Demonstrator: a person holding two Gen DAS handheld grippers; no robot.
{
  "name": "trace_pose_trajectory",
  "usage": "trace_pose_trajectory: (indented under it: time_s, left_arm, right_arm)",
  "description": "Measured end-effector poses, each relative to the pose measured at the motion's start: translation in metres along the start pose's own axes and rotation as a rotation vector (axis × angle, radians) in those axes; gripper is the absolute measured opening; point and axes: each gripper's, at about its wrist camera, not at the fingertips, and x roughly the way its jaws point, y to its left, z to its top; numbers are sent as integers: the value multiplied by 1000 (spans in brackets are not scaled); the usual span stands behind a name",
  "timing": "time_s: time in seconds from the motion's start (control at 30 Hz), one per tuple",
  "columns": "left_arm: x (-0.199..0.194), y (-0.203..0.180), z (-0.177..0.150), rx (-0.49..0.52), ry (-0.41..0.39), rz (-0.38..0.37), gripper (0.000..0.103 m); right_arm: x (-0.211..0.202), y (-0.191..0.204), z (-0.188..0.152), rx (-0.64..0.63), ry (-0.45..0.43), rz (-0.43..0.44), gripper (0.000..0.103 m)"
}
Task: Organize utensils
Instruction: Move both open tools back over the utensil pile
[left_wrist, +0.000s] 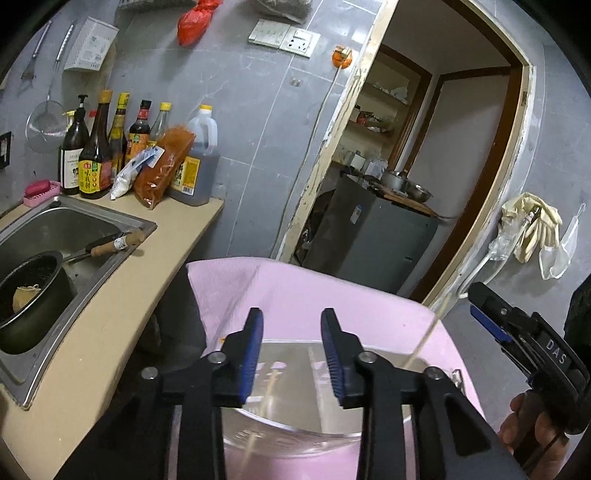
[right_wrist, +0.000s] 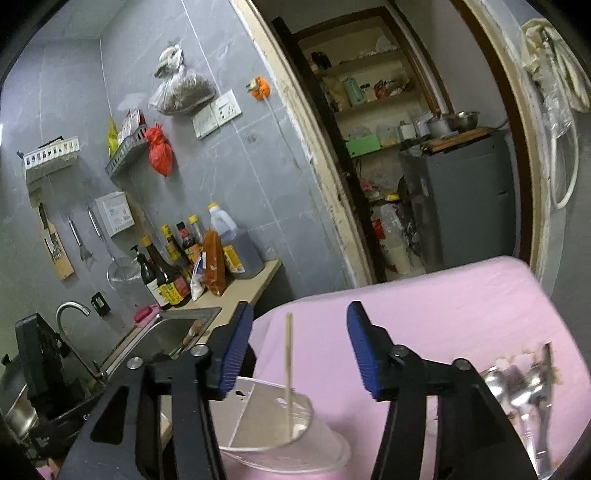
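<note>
- A single chopstick stands nearly upright in a white perforated utensil holder on a pink tablecloth, its tip at twelve o'clock and its foot against the holder's inner wall.
- The right gripper has its blue-padded jaws apart, the chopstick visible between them but touched by neither pad; no earlier view is on hand to say more.
- The left gripper also stands with jaws apart and nothing between them, looking down on the holder, which is blurred in this view.
- A loose heap of metal spoons lies on the cloth at three o'clock from the holder, well apart from it and apparently not yet sorted.
- The chopstick looks light, thin and stiff, likely wood or bamboo; it would probably roll or tip easily, and a grip at mid-shaft seems soundest.
- The spoons appear smooth, hard and slippery, heavier at the bowl; the narrow handle is judged the best place to pinch, one at a time, as they overlap.
- The holder seems light plastic and may slide or tip on the soft cloth if nudged.
</note>
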Motion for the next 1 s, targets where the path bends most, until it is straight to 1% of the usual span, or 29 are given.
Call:
trace_pose_trajectory:
  time_s: [0.03, 0.07, 0.13, 0.2, 0.23, 0.33, 0.37, 0.4, 0.5, 0.6, 0.67, 0.77, 0.9, 1.0]
  left_arm:
    - [-3, -5, 1, 2, -7, 0, 35]
    - [-6, -9, 2, 4, -14, -2, 39]
    - [-14, -20, 4, 12, -31, -2, 45]
    - [-19, -30, 5, 21, -41, -2, 51]
    - [-22, -38, 5, 32, -48, -3, 52]
    - [-31, -56, 1, 53, -69, 1, 64]
    - [-34, -60, 0, 55, -77, 3, 69]
    - [-37, -66, -2, 55, -86, 2, 72]
    - [-41, -83, -7, 65, -93, -15, 74]
    - [-43, -106, -15, 103, -103, -25, 77]
    - [-44, -118, -20, 124, -109, -31, 80]
    - [-42, -139, -29, 151, -112, -47, 81]
    - [-37, -162, -43, 182, -113, -57, 85]
    - [-32, -178, -54, 201, -110, -62, 87]
  right_arm:
    - [-5, -3, 3, -4, -5, -4, 59]
    - [-11, -6, 6, -12, -11, -13, 61]
    - [-24, -13, 11, -33, -22, -33, 69]
    - [-40, -22, 15, -54, -33, -55, 75]
    - [-44, -24, 17, -60, -38, -63, 78]
    - [-65, -38, 22, -77, -57, -97, 86]
    - [-71, -42, 23, -81, -63, -107, 87]
    - [-79, -48, 24, -87, -71, -125, 89]
    - [-98, -61, 27, -104, -98, -166, 92]
    - [-114, -74, 28, -130, -121, -201, 97]
    - [-122, -81, 30, -148, -130, -219, 97]
    - [-134, -93, 30, -173, -138, -241, 97]
    - [-144, -109, 29, -197, -136, -266, 97]
    - [-146, -124, 25, -207, -118, -276, 101]
